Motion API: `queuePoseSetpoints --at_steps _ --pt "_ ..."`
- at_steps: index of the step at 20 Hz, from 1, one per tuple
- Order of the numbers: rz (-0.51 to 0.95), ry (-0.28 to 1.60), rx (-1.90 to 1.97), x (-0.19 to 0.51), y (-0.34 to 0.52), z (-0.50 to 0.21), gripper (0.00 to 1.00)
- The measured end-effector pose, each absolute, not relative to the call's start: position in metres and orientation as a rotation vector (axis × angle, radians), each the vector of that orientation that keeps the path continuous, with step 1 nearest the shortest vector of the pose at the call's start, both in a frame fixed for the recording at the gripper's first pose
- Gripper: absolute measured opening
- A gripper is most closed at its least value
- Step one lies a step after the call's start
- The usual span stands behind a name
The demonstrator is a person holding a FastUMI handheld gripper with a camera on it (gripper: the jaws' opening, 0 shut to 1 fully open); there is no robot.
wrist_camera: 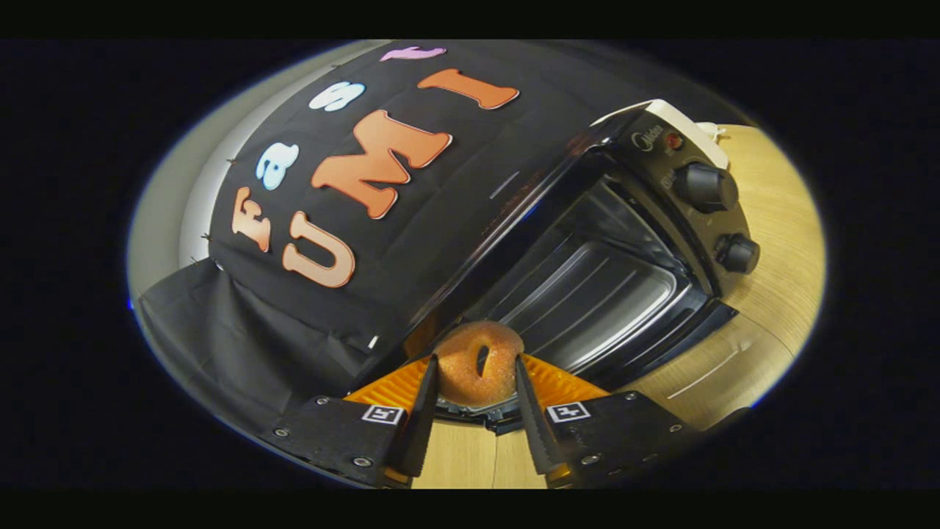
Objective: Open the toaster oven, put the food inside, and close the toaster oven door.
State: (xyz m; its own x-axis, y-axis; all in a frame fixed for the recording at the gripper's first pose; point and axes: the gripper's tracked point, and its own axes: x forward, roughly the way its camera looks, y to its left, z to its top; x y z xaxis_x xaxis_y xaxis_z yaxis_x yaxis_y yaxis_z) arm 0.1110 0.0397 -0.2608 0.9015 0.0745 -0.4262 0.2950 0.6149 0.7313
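The gripper [477, 367] has closed its two fingers [424, 411] on a sugared doughnut [479, 361], one pressing each side, and holds it just above the wooden table [771, 294]. Just beyond the doughnut stands the black toaster oven [624, 242], its glass door [661, 345] dropped open toward the fingers. A metal tray [595, 294] lies inside, and two knobs [706, 186] sit on the control panel.

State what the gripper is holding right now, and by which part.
The gripper is shut on the sugared doughnut, one finger pressing each outer side of the ring, hole facing the camera, in front of the open toaster oven.
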Motion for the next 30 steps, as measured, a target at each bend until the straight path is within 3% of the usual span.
queuePoseSetpoints --at_steps 3,5,9,12,30 --pt "-0.149 0.424 0.833 0.120 0.036 -0.268 0.56" --pt "-0.161 0.406 0.745 0.123 0.034 -0.269 0.61" --pt "-0.155 0.347 0.480 0.119 0.033 -0.253 0.87" --pt "-0.134 0.360 0.410 0.110 0.031 -0.249 0.96" --pt "-0.053 0.598 0.222 -0.053 0.051 -0.273 0.98"
